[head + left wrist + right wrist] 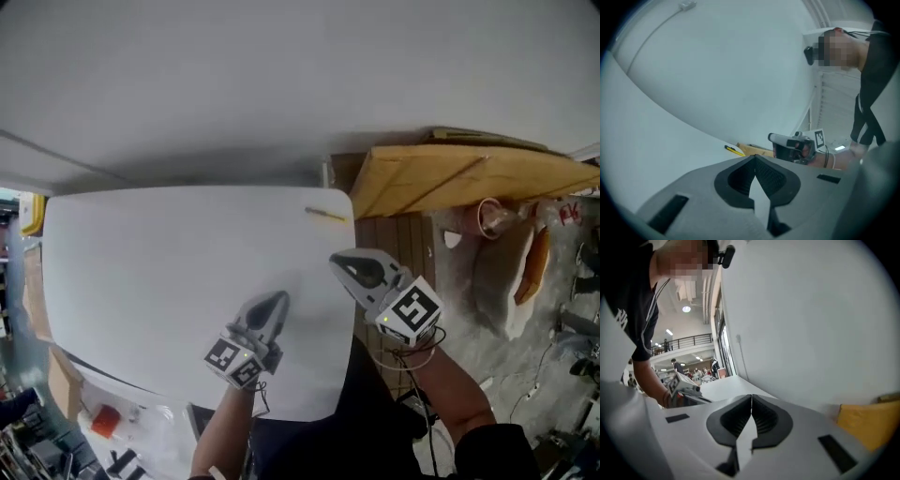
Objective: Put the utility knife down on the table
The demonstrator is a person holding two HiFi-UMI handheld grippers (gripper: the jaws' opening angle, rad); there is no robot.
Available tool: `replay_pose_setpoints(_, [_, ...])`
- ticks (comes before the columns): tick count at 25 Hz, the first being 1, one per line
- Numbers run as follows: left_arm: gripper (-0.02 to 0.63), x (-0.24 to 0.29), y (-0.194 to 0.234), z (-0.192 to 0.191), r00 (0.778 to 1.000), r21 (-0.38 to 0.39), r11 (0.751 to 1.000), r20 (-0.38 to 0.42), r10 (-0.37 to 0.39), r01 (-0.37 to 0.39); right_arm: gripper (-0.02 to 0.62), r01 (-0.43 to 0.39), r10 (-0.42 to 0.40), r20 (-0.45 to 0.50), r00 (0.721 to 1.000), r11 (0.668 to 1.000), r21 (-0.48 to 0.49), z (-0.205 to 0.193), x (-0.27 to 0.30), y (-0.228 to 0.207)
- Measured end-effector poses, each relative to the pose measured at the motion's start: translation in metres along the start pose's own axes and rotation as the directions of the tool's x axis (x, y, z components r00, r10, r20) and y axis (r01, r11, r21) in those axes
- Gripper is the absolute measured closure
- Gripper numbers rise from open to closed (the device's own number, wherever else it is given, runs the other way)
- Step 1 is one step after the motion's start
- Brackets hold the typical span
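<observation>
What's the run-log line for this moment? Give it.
utility knife: lying on table | left gripper: shut, empty | right gripper: shut, empty

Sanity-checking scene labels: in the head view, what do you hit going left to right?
orange object → left claw → utility knife → wooden board. Skipped: right claw, since it overlaps the knife's span.

The utility knife (325, 215), near the upper right corner of the table (141, 272) in the head view, is too small to show its blade position. The wooden board (469, 173) is cut off by the right frame edge. The orange item (105, 420) at lower left is too blurred to identify. The left forearm (225, 427) covers part of the table's near edge.
</observation>
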State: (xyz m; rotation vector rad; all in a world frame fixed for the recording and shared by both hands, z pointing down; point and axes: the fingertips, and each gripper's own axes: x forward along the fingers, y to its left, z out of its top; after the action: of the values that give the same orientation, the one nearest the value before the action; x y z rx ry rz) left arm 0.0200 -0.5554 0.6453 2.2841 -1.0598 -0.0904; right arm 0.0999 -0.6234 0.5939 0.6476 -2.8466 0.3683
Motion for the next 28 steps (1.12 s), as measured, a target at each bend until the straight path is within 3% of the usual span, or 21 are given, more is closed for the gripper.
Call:
replay_pose_setpoints(2, [0.600,-0.013,-0.029,-0.002,0.996,-0.018,0.996,-0.023,-0.084,0.083,0.591,-0.022,0.022,0.000,1.000,0.997,0.077,0.013,-0.025,0.046])
replay_pose_setpoints(6, [0.600,-0.082,-0.097,0.017,0.973,-0.035,0.973,-0.023,-0.229,0.229,0.591,-0.063,0.058,0.056,0.997,0.994,0.094,0.056,-0.060,0.170])
replay_pose_setpoints(10, [0.600,-0.152,-0.151,0.058,0.947,0.059,0.946,0.024,-0.320,0.318,0.589,-0.007,-0.018,0.190,0.982,0.992,0.129,0.108,-0.096,0.244])
replay_pose_setpoints(12, [0.600,-0.191,-0.176,0.066,0.921,0.046,0.920,0.015,-0.390,0.389,0.590,-0.022,-0.004,0.213,0.977,0.993,0.120,0.117,-0.106,0.279])
replay_pose_setpoints(15, [0.600,-0.251,-0.217,0.060,0.852,-0.040,0.851,-0.006,-0.524,0.523,0.591,-0.110,0.096,0.196,0.976,0.992,0.065,0.116,-0.108,0.344])
replay_pose_setpoints(20, [0.600,-0.319,-0.280,0.057,0.787,0.007,0.787,-0.025,-0.617,0.617,0.589,-0.287,0.277,0.200,0.940,0.958,0.022,0.117,-0.125,0.429])
replay_pose_setpoints(22, [0.600,-0.336,-0.304,0.070,0.779,0.076,0.777,-0.002,-0.626,0.625,0.588,-0.325,0.323,0.175,0.930,0.946,-0.022,0.119,-0.134,0.454])
replay_pose_setpoints(24, [0.600,-0.349,-0.322,0.079,0.786,0.121,0.783,0.030,-0.618,0.611,0.588,-0.386,0.391,0.196,0.899,0.920,-0.061,0.128,-0.145,0.484])
replay_pose_setpoints(26, [0.600,-0.361,-0.335,0.082,0.786,0.100,0.791,0.087,-0.611,0.604,0.588,-0.464,0.473,0.210,0.856,0.881,-0.090,0.129,-0.156,0.519])
replay_pose_setpoints(28, [0.600,-0.372,-0.354,0.074,0.793,0.074,0.803,0.128,-0.596,0.592,0.589,-0.493,0.501,0.183,0.846,0.865,-0.092,0.117,-0.173,0.544])
